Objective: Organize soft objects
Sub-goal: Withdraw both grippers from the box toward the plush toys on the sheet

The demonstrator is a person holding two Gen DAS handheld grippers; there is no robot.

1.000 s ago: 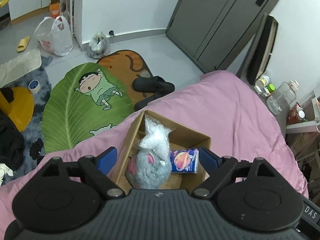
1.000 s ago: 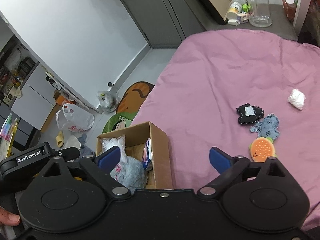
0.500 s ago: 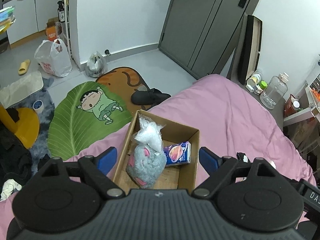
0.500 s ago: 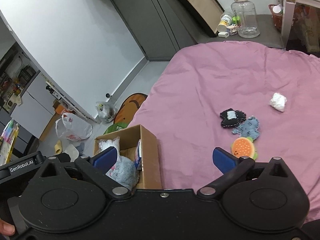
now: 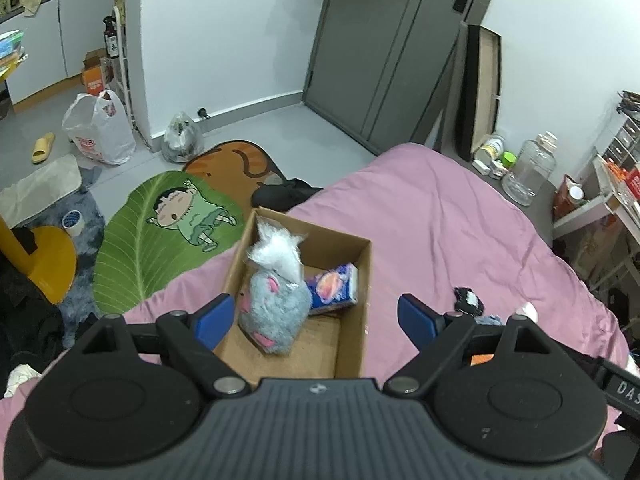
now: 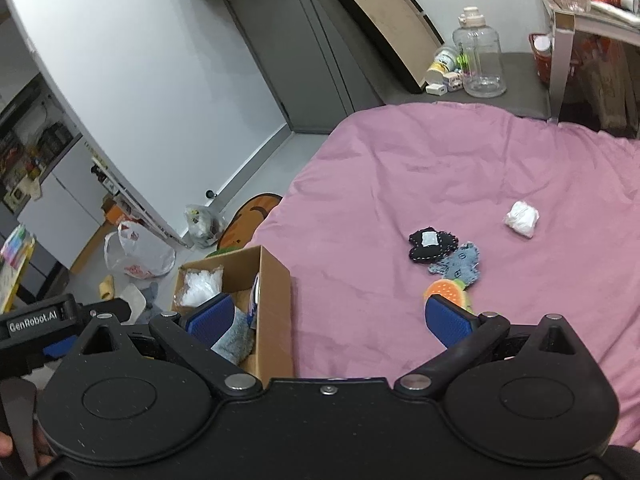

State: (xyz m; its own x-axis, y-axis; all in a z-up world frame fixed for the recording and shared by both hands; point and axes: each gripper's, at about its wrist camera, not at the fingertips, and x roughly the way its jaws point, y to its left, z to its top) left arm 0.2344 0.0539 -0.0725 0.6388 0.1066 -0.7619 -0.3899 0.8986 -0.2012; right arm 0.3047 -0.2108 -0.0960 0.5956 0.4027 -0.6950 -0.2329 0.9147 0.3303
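Observation:
A cardboard box (image 5: pixel 353 312) sits on the pink bed (image 5: pixel 440 216). It holds a grey plush toy (image 5: pixel 276 312), a white crinkly bag (image 5: pixel 278 254) and a blue tissue pack (image 5: pixel 334 290). My left gripper (image 5: pixel 314 316) is open and empty above the box. My right gripper (image 6: pixel 326 318) is open and empty, above the bed beside the box (image 6: pixel 276 300). On the bed lie a black felt piece (image 6: pixel 430 244), a blue-grey felt piece (image 6: pixel 458 266), an orange felt piece (image 6: pixel 444 292) and a white wad (image 6: pixel 520 218).
The floor holds a green leaf mat (image 5: pixel 160 228), an orange mat (image 5: pixel 236 162), black slippers (image 5: pixel 284 192) and plastic bags (image 5: pixel 100 128). A large clear jar (image 6: pixel 480 64) and small items stand on a grey surface beyond the bed. A white desk (image 6: pixel 588 4) is at the right.
Both grippers have risen and pulled back, so the box and the felt pieces look smaller and further off. Both stay open and empty.

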